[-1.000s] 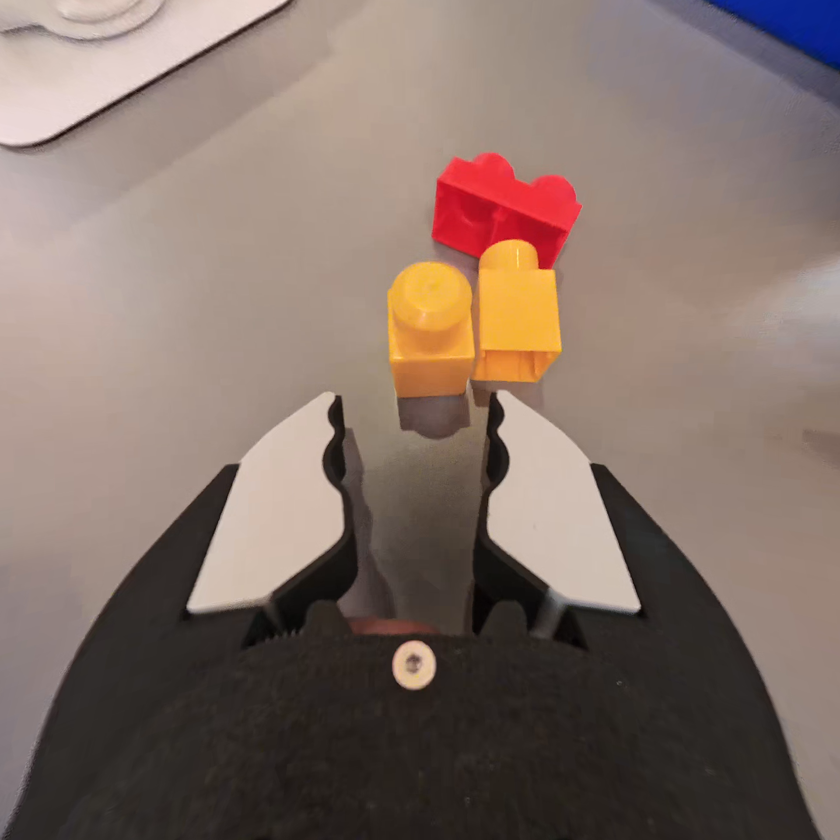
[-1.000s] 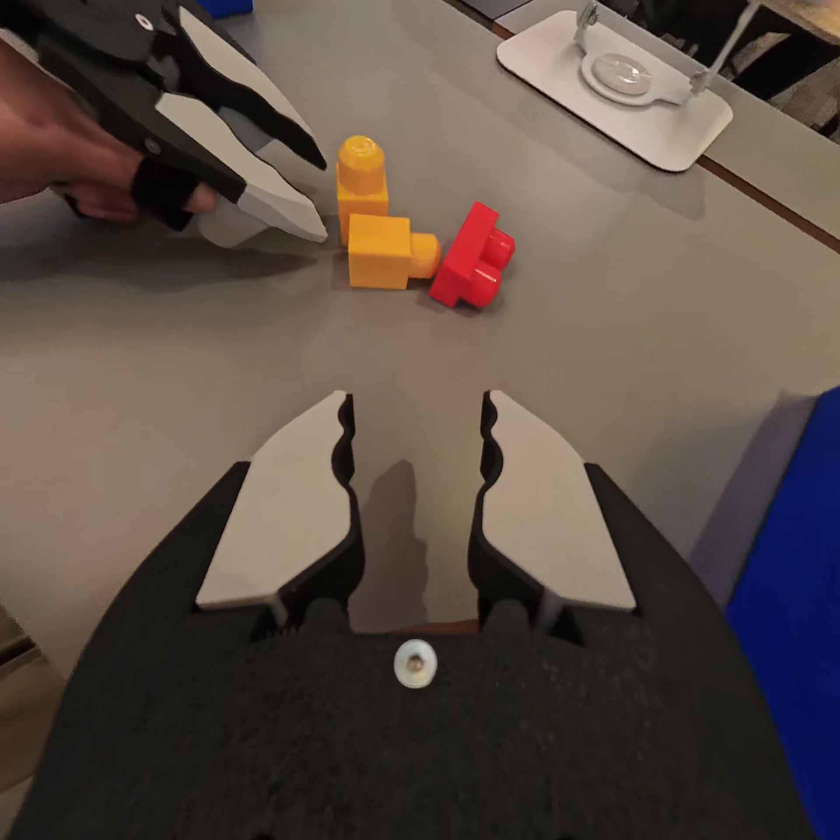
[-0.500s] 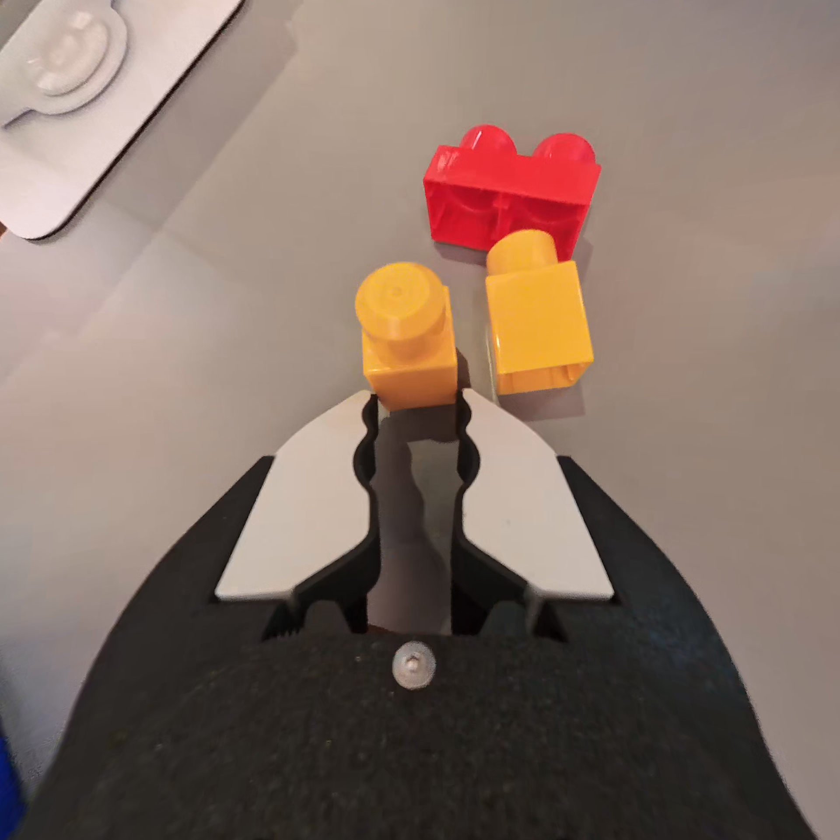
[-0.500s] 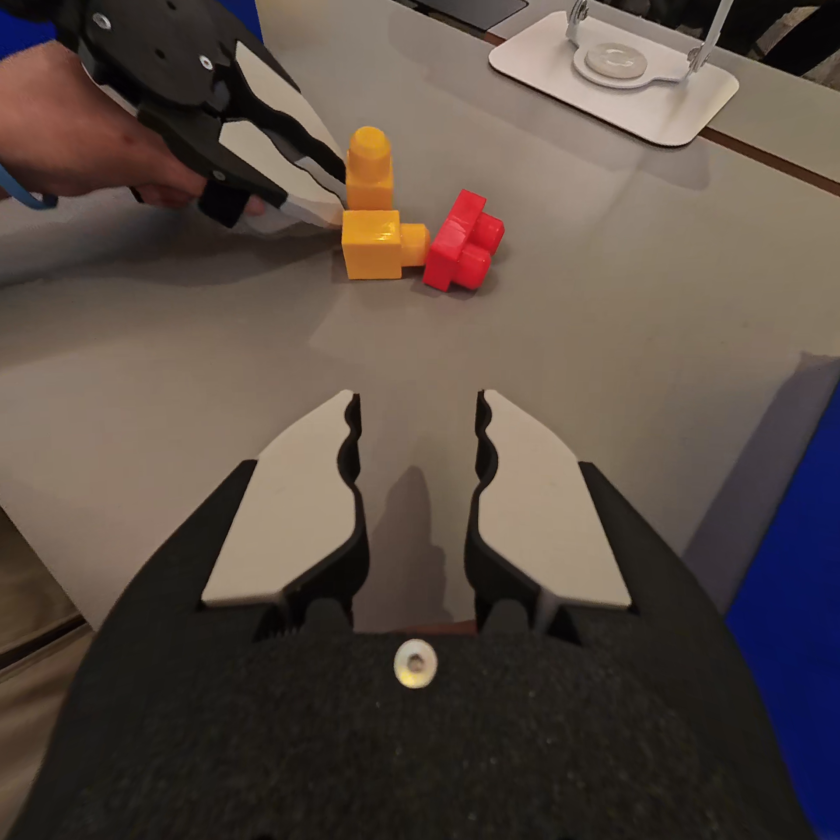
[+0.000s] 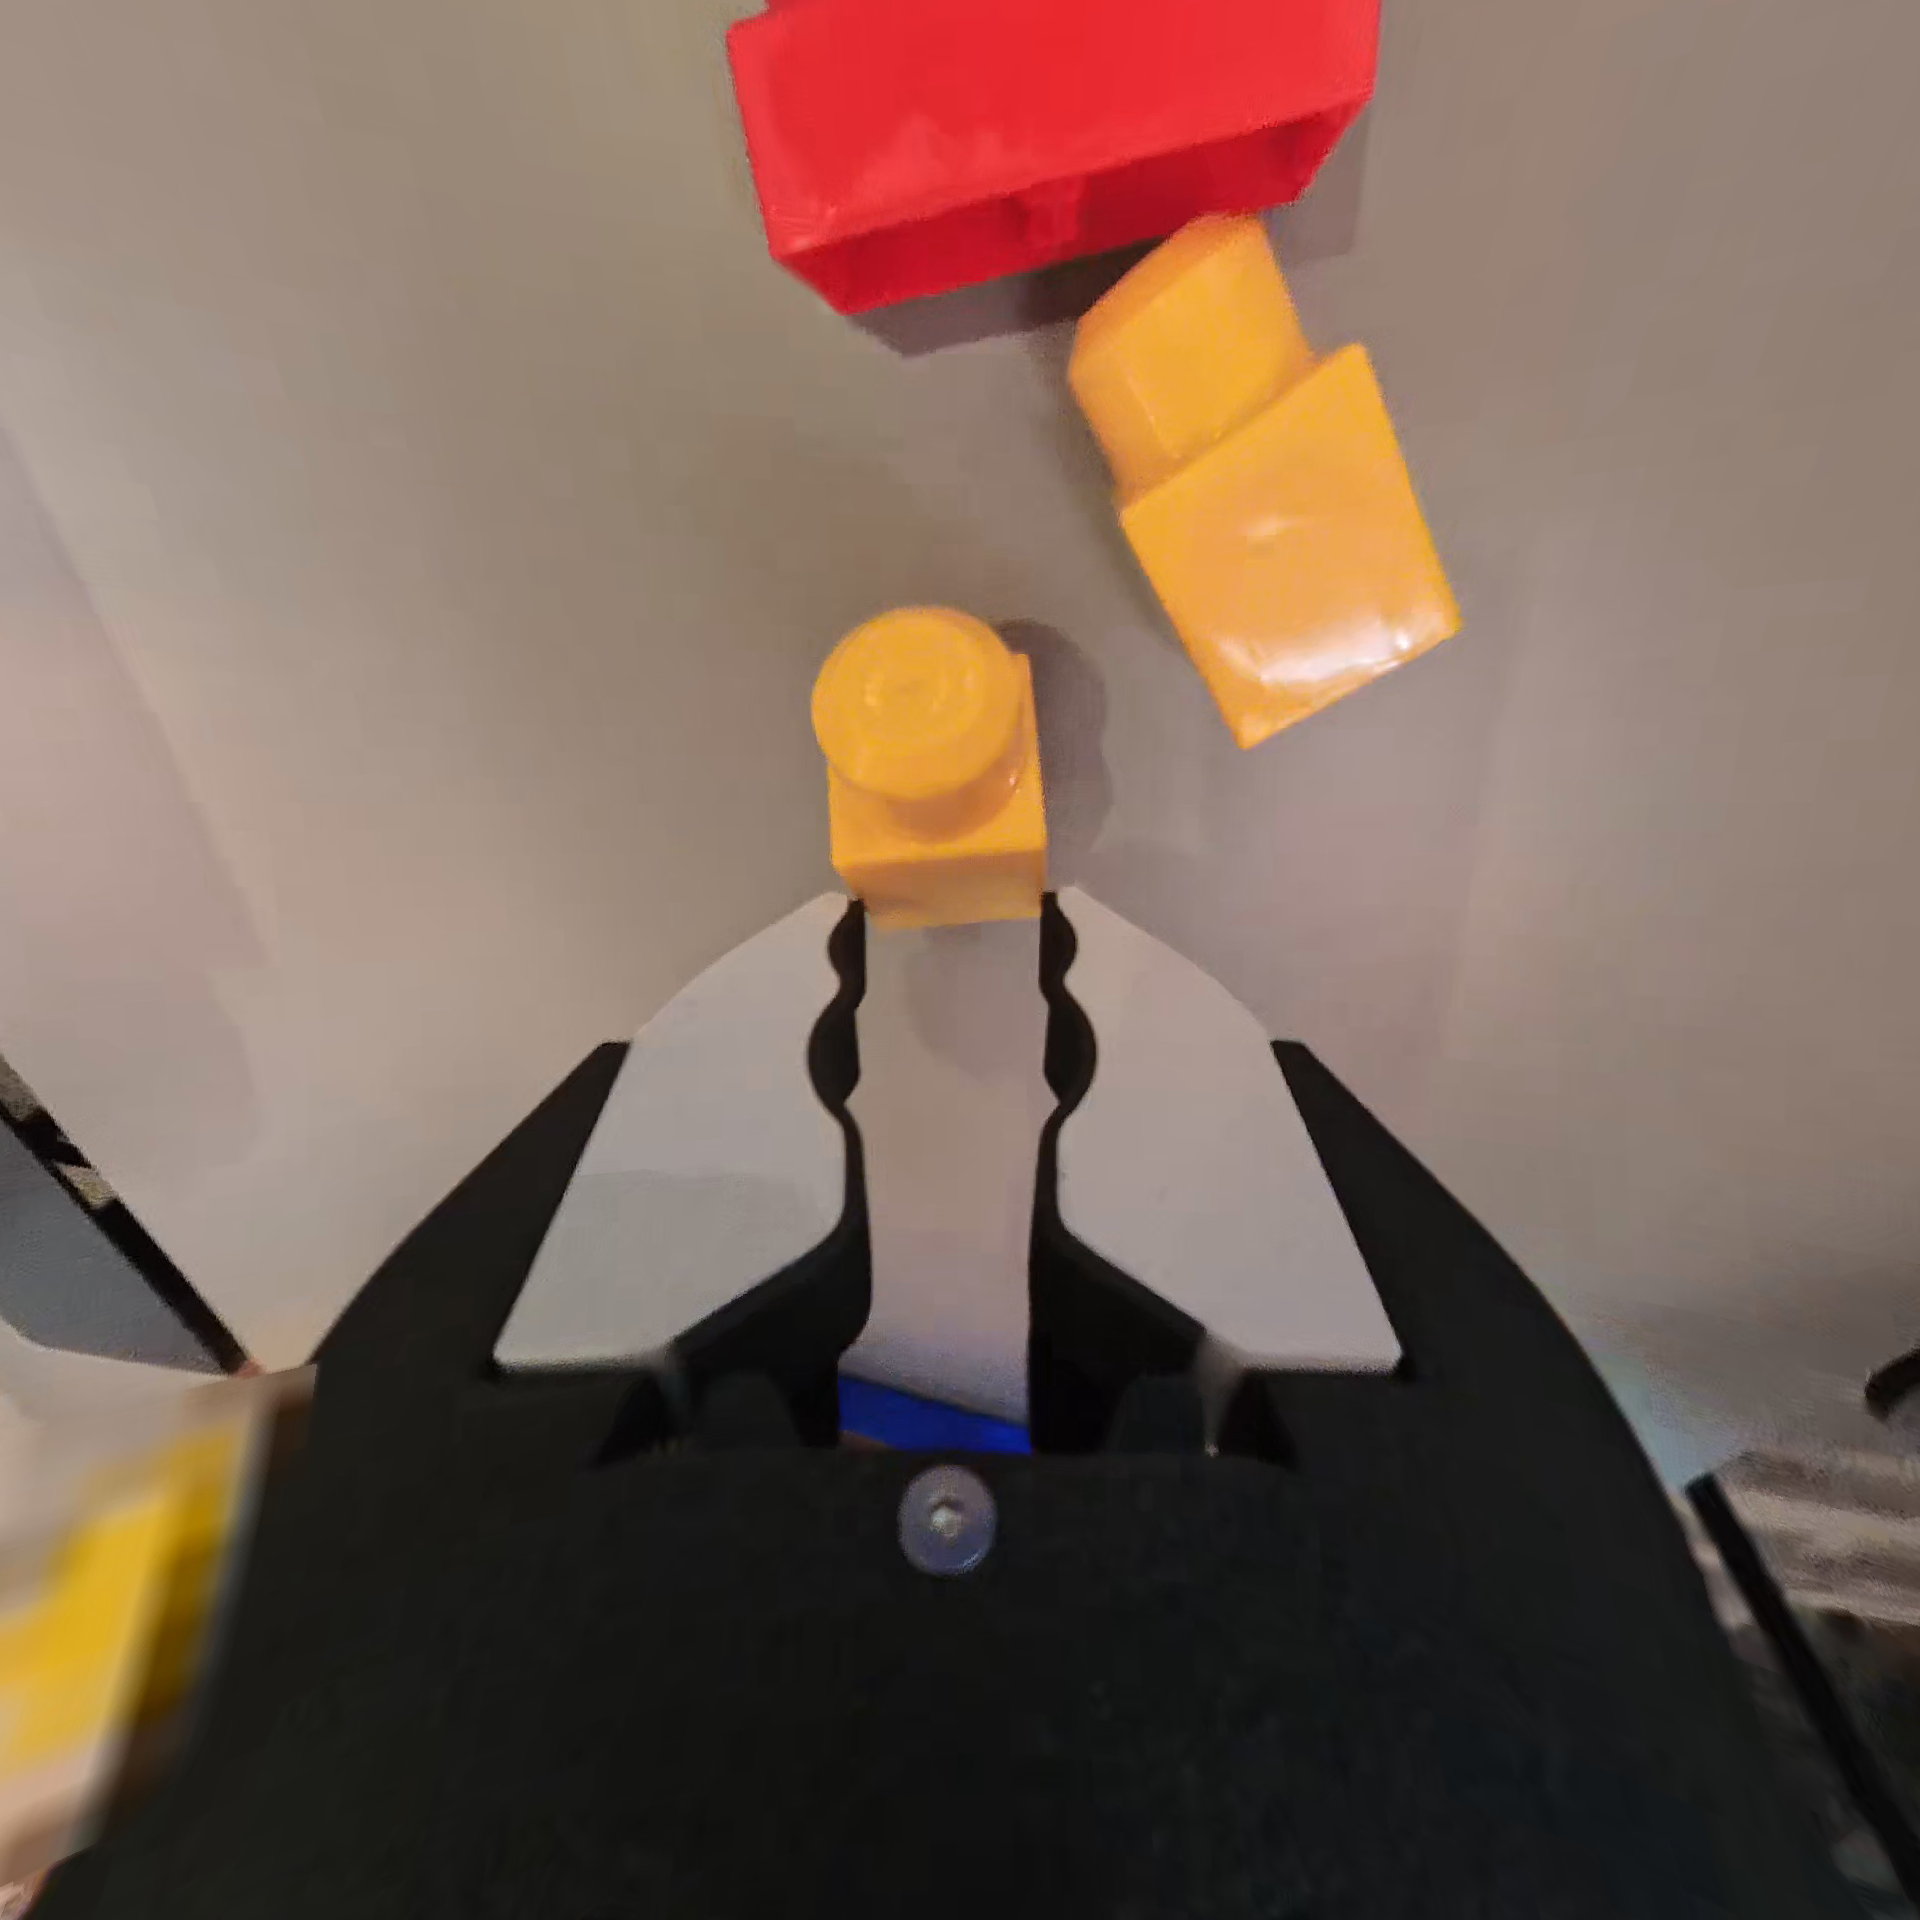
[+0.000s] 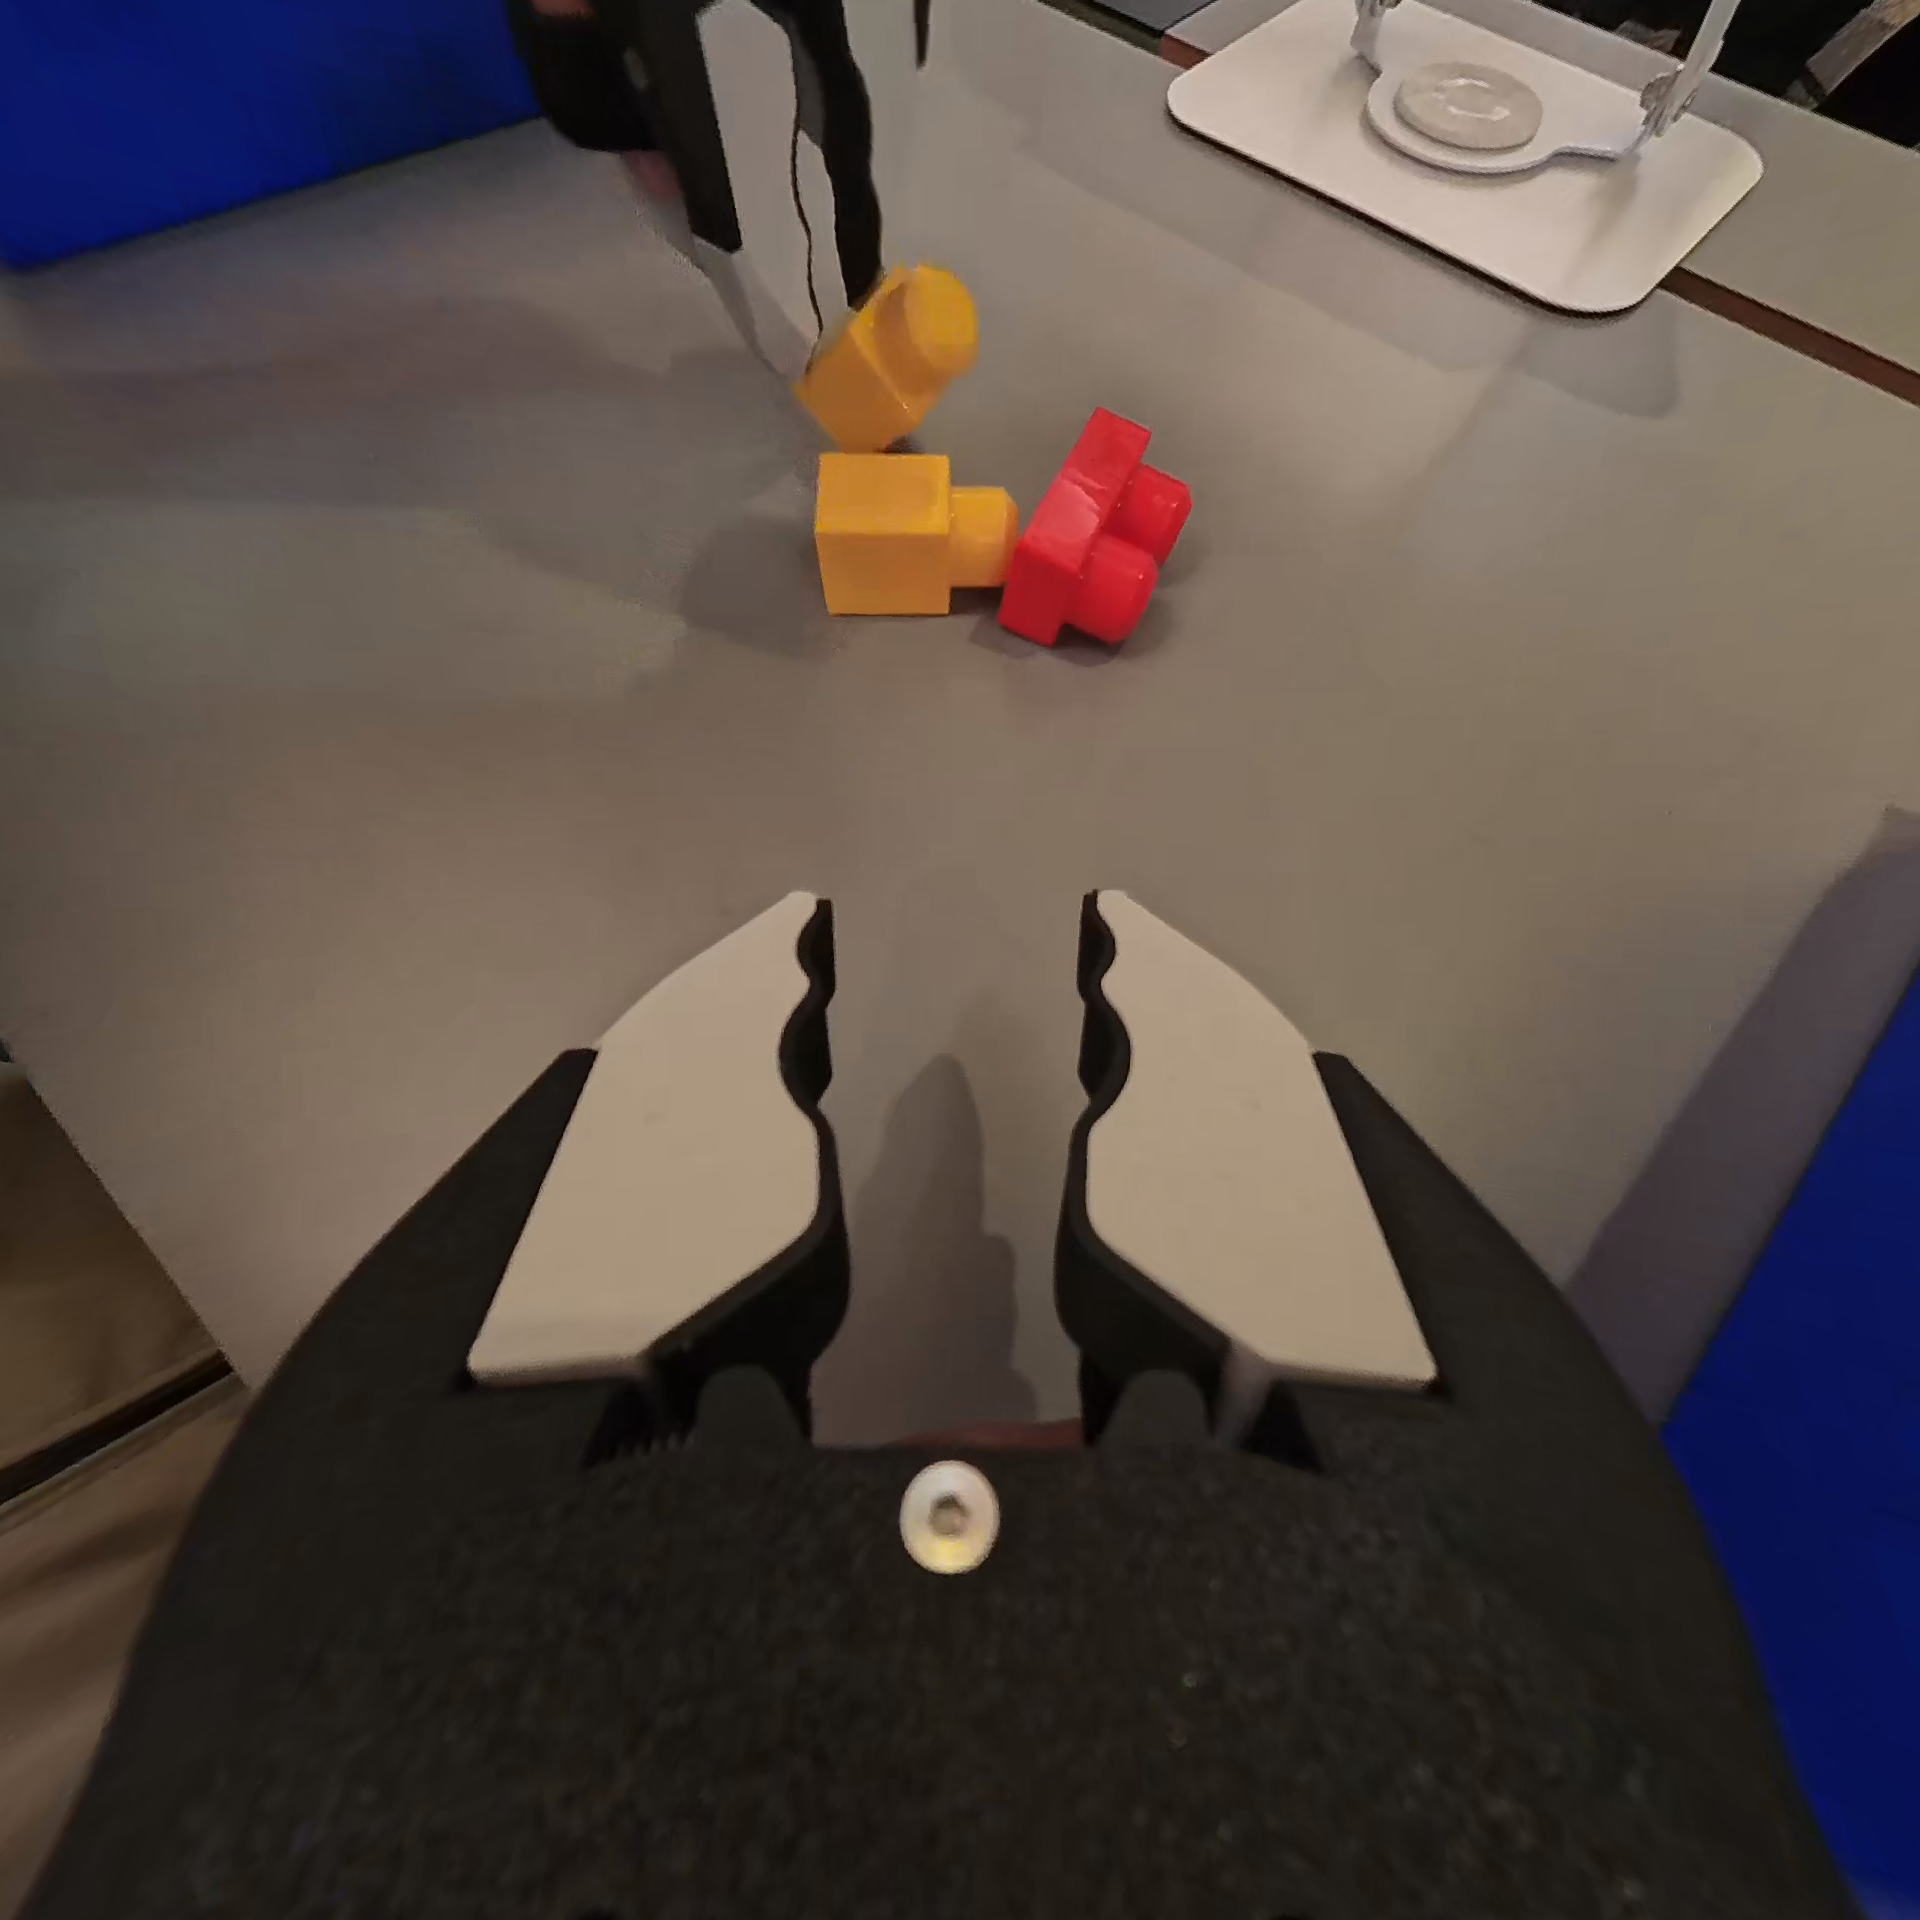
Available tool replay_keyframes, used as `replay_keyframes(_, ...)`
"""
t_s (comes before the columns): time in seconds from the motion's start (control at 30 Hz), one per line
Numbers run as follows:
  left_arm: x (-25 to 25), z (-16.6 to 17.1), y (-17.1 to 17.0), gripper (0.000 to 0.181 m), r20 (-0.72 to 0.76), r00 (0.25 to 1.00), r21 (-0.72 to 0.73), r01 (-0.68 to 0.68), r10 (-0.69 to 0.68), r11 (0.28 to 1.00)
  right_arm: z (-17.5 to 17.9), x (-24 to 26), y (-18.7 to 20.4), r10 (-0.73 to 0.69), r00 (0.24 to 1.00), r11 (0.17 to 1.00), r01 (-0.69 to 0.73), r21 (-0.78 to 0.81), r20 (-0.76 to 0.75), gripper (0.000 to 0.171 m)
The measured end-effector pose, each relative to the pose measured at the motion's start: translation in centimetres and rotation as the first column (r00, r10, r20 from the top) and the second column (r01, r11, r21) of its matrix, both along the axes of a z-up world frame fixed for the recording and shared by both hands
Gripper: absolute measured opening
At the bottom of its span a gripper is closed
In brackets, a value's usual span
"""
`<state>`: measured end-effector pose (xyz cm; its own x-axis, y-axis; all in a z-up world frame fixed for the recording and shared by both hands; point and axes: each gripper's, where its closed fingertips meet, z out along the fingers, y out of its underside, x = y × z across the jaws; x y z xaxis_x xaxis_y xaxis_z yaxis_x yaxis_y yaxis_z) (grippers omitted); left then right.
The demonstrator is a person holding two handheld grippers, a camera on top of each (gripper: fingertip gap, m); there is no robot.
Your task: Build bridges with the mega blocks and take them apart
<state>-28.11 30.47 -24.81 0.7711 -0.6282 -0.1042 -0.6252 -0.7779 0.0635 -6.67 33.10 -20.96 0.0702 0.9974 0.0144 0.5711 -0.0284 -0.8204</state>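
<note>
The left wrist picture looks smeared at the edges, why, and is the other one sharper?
Left wrist view: motion blur smears the red block and corners; the held yellow block stays fairly crisp. Right wrist view: mostly sharp, soft shadows beneath the blocks, only the distant left gripper blurred.

Glossy plastic blocks (image 6: 914,535), matt table (image 6: 416,727)

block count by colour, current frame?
yellow blocks: 2, one gripped by the left gripper, one lying on the table
red block: 1, on its side
total: 3
</note>
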Motion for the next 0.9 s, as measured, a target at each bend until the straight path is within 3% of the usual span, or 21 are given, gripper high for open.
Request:
replay_keyframes(0.23,-0.2,0.3,-0.4,0.032,-0.063,0.995,-0.271,0.062,-0.082,0.961,0.4,-0.5,0.8,-0.003,1.000,1.000,0.003,0.008,0.014,0.045)
replay_keyframes(0.5,1.6,0.2,0.2,0.032,0.049,0.998,-0.310,-0.015,0.031,0.951,0.0,-0.1,0.9,-0.006,1.000,1.000,0.006,-0.005,0.022,0.045)
replay_keyframes(0.67,1.5,1.3,0.3,0.035,0.166,0.983,-0.197,-0.041,0.075,0.980,-0.2,0.0,1.0,-0.007,1.000,1.000,0.007,-0.015,0.022,0.045)
replay_keyframes(0.8,0.8,2.1,-1.3,0.037,0.241,0.967,0.041,-0.095,0.082,0.995,-0.1,0.0,0.8,-0.002,1.000,1.000,0.003,-0.016,0.014,0.045)
replay_keyframes(0.9,2.0,1.1,-3.6,0.045,0.318,0.942,0.243,-0.187,0.104,0.952,0.0,-0.2,0.7,0.003,1.000,1.000,-0.003,-0.017,0.010,0.045)
